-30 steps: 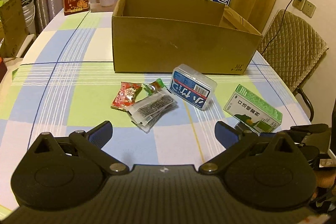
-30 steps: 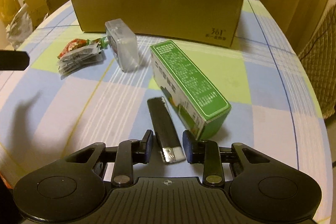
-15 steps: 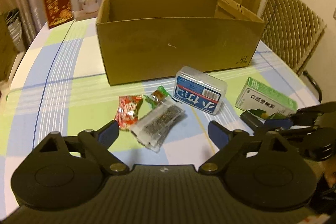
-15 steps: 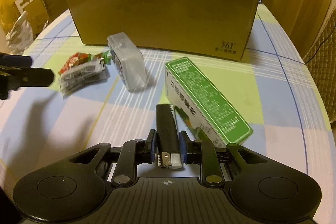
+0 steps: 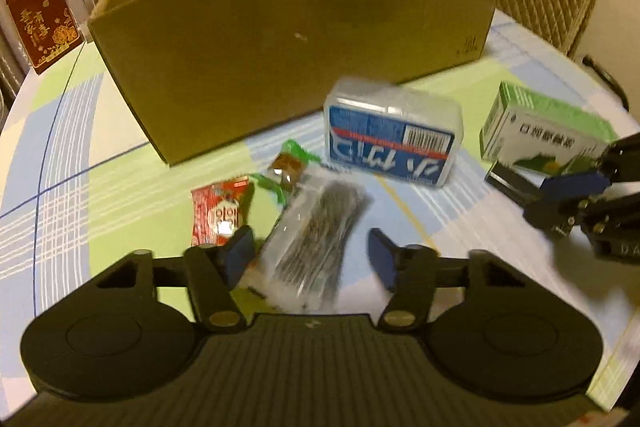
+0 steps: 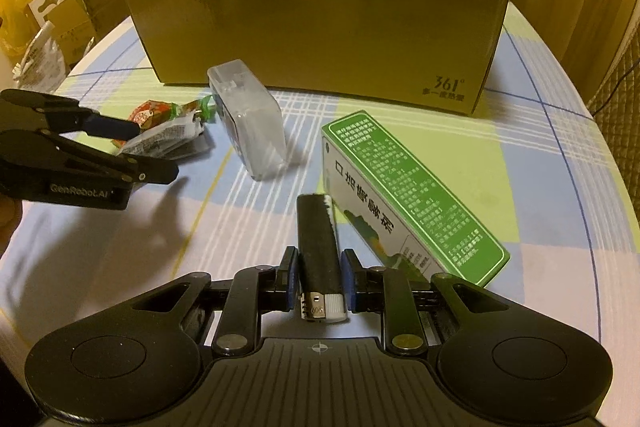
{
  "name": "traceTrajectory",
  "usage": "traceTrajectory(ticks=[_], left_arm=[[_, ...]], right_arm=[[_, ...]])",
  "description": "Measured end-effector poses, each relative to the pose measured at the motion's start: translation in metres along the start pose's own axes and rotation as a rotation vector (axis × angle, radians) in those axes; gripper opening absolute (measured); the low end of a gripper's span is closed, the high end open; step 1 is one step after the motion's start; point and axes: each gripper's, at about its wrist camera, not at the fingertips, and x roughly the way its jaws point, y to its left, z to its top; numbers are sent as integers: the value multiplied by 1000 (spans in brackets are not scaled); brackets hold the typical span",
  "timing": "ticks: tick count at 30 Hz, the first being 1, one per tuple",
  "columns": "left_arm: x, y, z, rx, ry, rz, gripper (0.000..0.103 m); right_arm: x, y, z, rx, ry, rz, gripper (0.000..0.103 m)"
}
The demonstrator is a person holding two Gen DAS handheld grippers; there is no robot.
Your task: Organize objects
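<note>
Clamping a black lighter (image 6: 318,239) with silver cap, right gripper (image 6: 319,281); left gripper (image 5: 310,253) spread wide around a clear packet (image 5: 320,231) of dark strips

1. Left hand-held gripper (image 5: 310,253): fingers spread wide, held low, pointing forward and slightly down.
2. Right hand-held gripper (image 6: 319,279): fingers nearly closed, clamped on something, held low and level.
</note>
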Motion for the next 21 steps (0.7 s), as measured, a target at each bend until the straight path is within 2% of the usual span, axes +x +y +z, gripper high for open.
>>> traceTrajectory(ticks=[2, 7, 11, 17, 21], left_arm=[[-4, -3, -3, -22, 27, 2, 39], [-17, -18, -16, -44, 43, -13, 39], [-21, -28, -26, -64, 21, -14, 42], [-19, -29, -27, -79, 3, -3, 44], [-15, -26, -24, -78, -19, -26, 44]], right_arm=[[-1, 0, -1, 6, 2, 4, 19], [-7, 2, -7, 6, 3, 17, 20], [-7, 0, -7, 6, -6, 22, 20], [-3, 6, -7, -49, -26, -1, 20], [0, 8, -7, -69, -36, -9, 21]])
